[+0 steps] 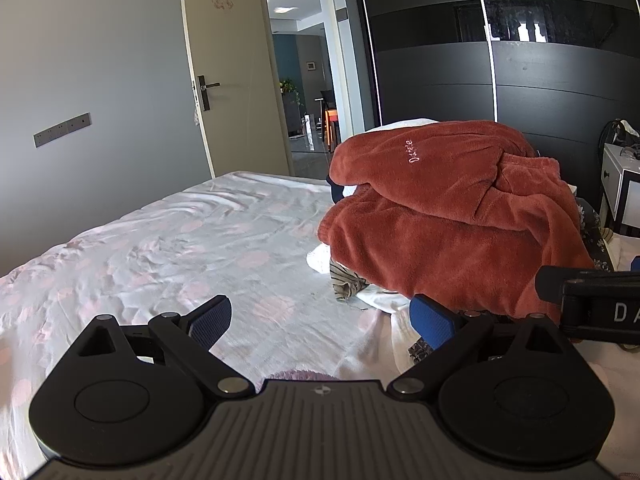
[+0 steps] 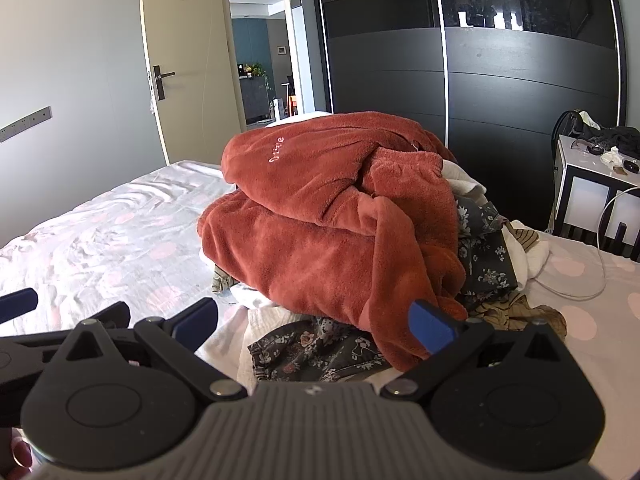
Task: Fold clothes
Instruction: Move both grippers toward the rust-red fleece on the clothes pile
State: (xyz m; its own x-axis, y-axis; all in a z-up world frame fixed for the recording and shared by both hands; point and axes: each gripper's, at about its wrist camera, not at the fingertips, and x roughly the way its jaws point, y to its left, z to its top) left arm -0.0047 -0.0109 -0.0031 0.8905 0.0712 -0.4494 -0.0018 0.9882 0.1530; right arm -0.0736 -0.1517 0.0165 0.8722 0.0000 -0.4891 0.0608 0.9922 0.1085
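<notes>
At the far left a grey wall carries a switch panel, and next to it a cream door stands open onto a lit hallway. In front of these, the bed spreads out under a wrinkled white sheet with pale pink dots. The left gripper hovers low over the sheet, released, its blue pads spread wide with nothing between them. Just to its right is the right gripper, likewise released and empty, its pads framing the near edge of the clothes pile. That pile sits on the bed's right half: a rust-red fleece garment with white embroidered lettering lies on top, over a dark floral garment and white and striped pieces. Behind stands a black wardrobe. At the far right is a white nightstand, cluttered on top.
</notes>
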